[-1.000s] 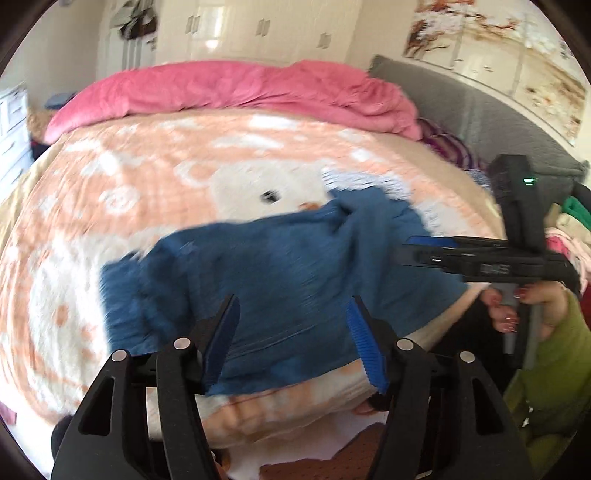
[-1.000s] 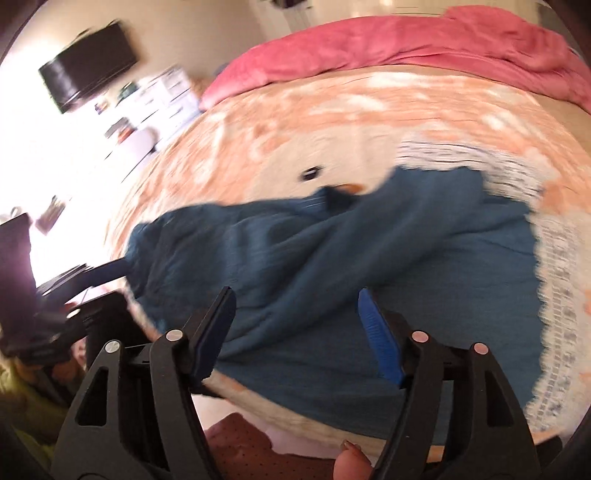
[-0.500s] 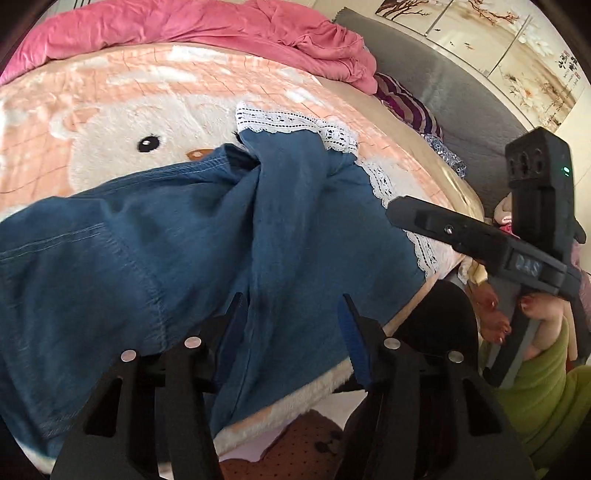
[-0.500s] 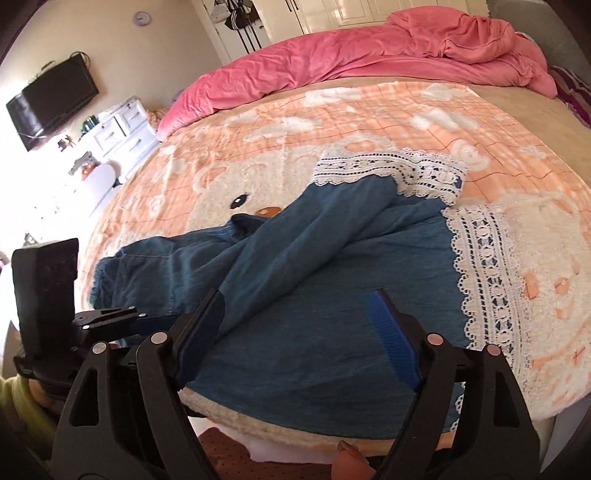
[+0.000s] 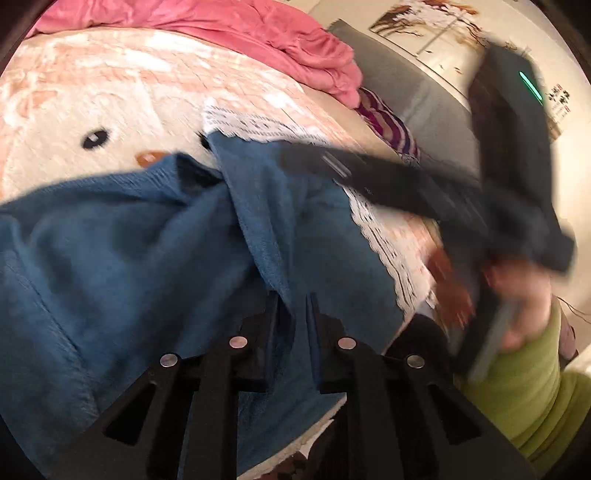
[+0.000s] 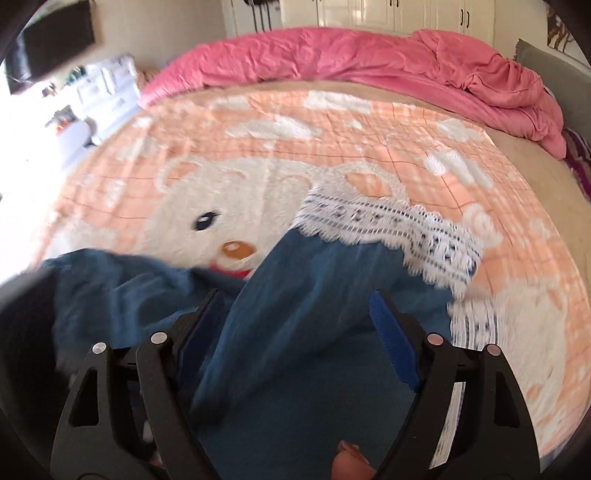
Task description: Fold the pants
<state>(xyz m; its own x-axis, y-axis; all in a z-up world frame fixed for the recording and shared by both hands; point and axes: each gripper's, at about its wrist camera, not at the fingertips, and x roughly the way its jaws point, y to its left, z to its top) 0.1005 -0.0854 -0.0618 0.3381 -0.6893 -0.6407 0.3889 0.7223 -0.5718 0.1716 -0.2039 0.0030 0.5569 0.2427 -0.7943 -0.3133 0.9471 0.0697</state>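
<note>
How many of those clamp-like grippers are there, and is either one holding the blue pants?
2. The left gripper is nearly shut on a fold of the pants near the bed's front edge. The right gripper is open, hovering over the pant leg beside the lace hem.

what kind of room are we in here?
Almost certainly a home bedroom. The blue pants lie on a bed covered by a peach bear-print blanket, with a rumpled pink duvet at its far side, white wardrobe doors behind, and a wall-mounted TV over white drawers.
</note>
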